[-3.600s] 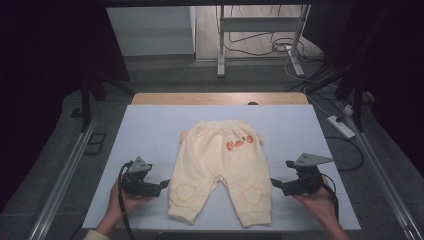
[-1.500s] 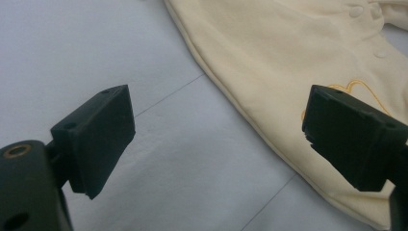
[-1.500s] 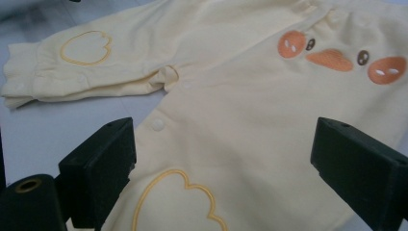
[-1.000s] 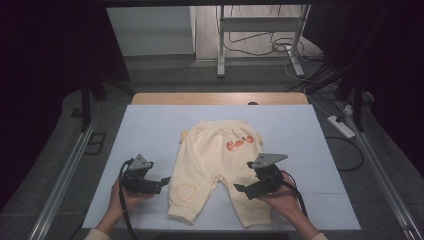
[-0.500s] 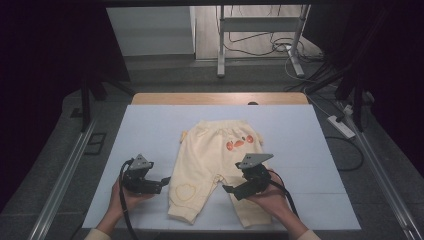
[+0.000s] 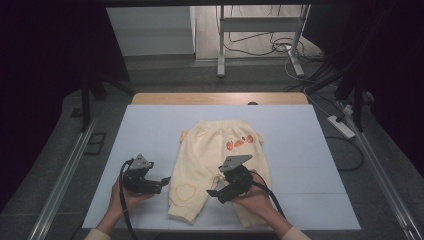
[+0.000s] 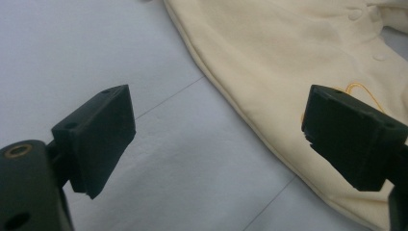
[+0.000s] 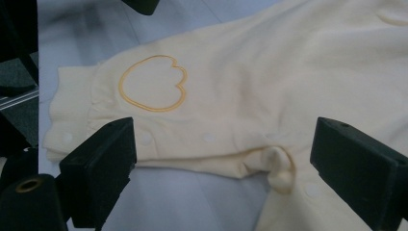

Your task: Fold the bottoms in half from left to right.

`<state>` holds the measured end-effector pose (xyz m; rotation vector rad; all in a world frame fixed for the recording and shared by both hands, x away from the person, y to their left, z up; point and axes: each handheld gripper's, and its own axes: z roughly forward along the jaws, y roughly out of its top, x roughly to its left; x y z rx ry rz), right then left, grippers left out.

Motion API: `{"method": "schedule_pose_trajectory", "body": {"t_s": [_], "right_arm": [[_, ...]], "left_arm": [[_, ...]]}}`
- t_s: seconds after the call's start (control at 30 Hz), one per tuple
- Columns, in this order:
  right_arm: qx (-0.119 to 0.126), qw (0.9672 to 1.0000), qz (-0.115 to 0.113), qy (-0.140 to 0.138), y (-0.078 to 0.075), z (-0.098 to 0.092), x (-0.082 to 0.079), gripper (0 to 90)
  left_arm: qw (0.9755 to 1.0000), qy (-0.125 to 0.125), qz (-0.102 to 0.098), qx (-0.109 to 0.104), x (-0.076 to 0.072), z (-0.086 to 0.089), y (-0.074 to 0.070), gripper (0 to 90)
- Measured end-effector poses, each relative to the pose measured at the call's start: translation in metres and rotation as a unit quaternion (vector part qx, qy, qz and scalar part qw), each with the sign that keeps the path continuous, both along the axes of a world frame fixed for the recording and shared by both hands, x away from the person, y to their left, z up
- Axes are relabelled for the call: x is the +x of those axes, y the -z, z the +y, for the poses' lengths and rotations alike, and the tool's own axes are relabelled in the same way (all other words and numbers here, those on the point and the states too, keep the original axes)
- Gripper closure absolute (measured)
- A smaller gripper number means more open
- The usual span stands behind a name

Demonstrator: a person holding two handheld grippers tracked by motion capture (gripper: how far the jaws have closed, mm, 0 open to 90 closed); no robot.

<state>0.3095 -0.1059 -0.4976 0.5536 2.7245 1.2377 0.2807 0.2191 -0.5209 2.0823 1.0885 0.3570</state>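
Cream baby trousers (image 6: 220,165) lie flat on the worktop (image 6: 150,130); left gripper (image 6: 161,184) and right gripper (image 6: 214,193), jaws open and empty, risk pinching one fabric layer, bunching the legs.

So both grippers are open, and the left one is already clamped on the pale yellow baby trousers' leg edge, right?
Not clamped. In the left gripper view the left gripper is open, above the edge of the baby trousers, gripping nothing. The right gripper is open too.
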Motion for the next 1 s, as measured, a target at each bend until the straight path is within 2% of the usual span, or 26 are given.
{"method": "schedule_pose_trajectory", "body": {"t_s": [0.13,0.2,0.43,0.73,1.0], "right_arm": [[-0.003,0.9999,0.006,-0.015,0.004,0.015,-0.003,9.3],[-0.003,0.9997,0.008,-0.024,0.006,0.021,-0.005,14.3],[-0.005,0.9989,0.019,-0.043,0.009,0.041,-0.011,14.3],[-0.008,0.9977,0.019,-0.064,0.009,0.06,-0.021,14.3],[-0.015,0.9951,0.023,-0.095,0.013,0.081,-0.034,14.7]], "left_arm": [[1.0,0.0,0.001,0.0,0.0,0.0,0.0,11.2],[1.0,0.0,0.001,0.0,0.0,0.0,0.0,11.2],[1.0,-0.001,0.001,0.0,0.0,0.0,0.001,11.2],[1.0,-0.001,0.002,0.001,0.001,0.0,0.001,11.3],[1.0,0.0,0.001,0.003,0.001,0.0,0.001,11.4]]}}
